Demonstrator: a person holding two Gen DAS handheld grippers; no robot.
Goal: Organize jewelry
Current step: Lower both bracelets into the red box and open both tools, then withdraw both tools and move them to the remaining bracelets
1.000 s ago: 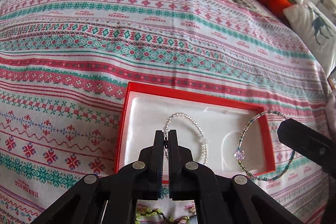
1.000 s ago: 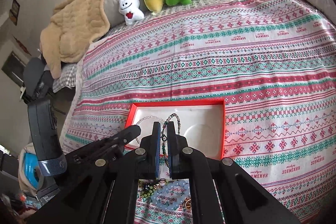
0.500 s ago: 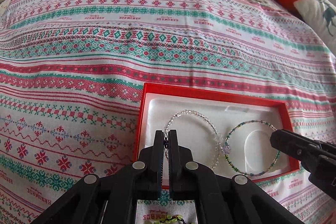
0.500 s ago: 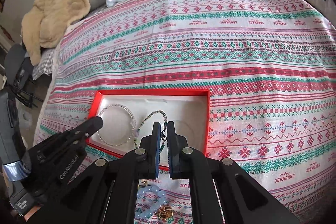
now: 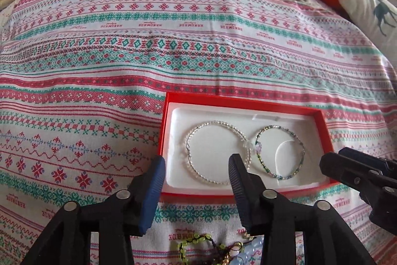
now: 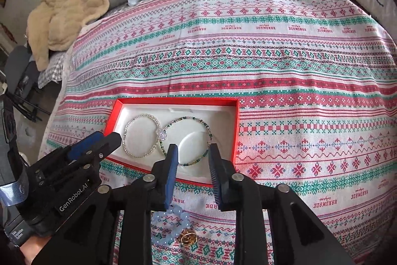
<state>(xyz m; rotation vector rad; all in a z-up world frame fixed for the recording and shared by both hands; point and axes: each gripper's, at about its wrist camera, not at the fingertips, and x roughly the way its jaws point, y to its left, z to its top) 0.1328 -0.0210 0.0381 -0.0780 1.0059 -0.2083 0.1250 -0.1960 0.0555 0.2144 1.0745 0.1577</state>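
Left wrist view: bed (image 5: 173,24) with patterned cover, red box (image 5: 320,124) with white liner sitting on it. Two bracelets lie flat inside, side by side, touching where they meet: clear one (image 5: 215,153) left, green one (image 5: 280,153) right. Left claw (image 5: 196,175) spread wide, empty, over box's near edge; right claw (image 6: 192,168) also apart, empty, above near rim by green bracelet. Judged partly done: two pieces boxed. Left on cover near the claws: blue bracelet (image 6: 170,225), gold rings (image 6: 187,239), yellow-green beads (image 5: 196,240). Next likely picking those up.
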